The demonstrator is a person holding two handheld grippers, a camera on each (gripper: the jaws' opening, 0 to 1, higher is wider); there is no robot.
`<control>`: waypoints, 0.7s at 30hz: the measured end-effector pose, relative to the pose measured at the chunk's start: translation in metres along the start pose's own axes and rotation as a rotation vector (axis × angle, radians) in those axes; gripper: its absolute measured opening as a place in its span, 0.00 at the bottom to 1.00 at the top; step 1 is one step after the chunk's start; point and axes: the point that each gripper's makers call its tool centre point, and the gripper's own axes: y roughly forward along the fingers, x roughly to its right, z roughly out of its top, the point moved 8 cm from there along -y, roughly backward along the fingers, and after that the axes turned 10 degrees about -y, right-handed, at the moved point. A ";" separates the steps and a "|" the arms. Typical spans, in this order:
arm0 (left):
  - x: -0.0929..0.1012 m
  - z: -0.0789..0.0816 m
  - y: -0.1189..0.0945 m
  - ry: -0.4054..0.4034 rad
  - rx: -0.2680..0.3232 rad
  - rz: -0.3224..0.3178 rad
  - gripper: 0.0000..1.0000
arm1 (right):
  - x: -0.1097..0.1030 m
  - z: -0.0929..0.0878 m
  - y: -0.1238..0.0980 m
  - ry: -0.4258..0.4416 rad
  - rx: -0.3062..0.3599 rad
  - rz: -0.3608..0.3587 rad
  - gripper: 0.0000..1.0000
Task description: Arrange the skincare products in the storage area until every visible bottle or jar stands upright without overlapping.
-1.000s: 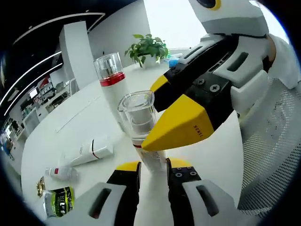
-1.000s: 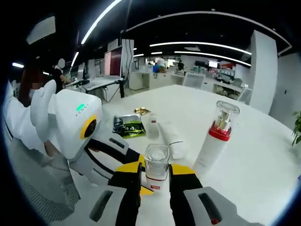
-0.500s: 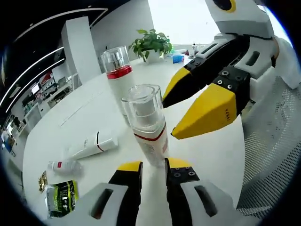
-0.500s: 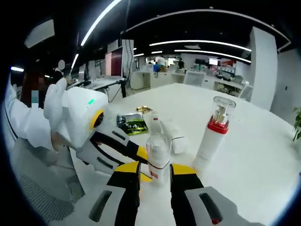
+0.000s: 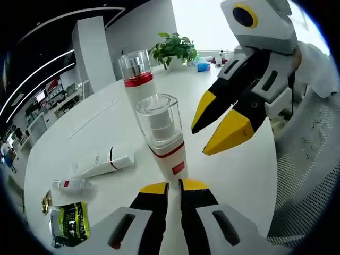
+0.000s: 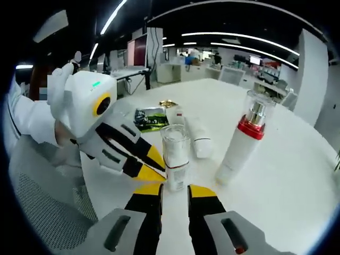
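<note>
- Small pump bottle (image 5: pixel 163 141) stands upright on the surface, near its edge by the person, just beside tall red-banded bottle (image 5: pixel 137 79), not overlapping.
- Left gripper (image 5: pixel 169 187): fingers narrow, empty, clear of it.
- Right gripper (image 6: pixel 173 189): fingers narrow, empty.
- White tube (image 5: pixel 103 164) and small bottle (image 5: pixel 71 184) lie flat, not yet stood up.

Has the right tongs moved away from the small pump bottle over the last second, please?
Yes. In the left gripper view, the right tongs closed around the small pump bottle earlier; now they sit apart to its right, jaws open, while the bottle stands upright before the tall bottle.
</note>
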 end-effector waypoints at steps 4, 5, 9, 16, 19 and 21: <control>0.001 -0.001 0.005 0.020 -0.011 -0.016 0.06 | 0.003 0.001 0.010 -0.015 -0.008 0.043 0.09; 0.000 -0.001 0.006 0.034 -0.015 -0.018 0.07 | 0.004 0.002 0.011 -0.015 -0.012 0.047 0.09; -0.001 0.001 0.009 0.053 -0.012 -0.014 0.07 | 0.008 0.002 0.015 -0.039 -0.026 0.041 0.08; -0.004 0.004 0.013 0.074 -0.021 -0.023 0.12 | 0.011 -0.005 0.022 -0.027 -0.025 0.052 0.08; -0.003 0.005 0.016 0.087 -0.026 -0.025 0.11 | 0.013 -0.005 0.022 -0.026 -0.023 0.048 0.07; -0.002 0.007 0.018 0.096 -0.026 -0.026 0.11 | 0.016 -0.005 0.022 -0.013 -0.012 0.047 0.07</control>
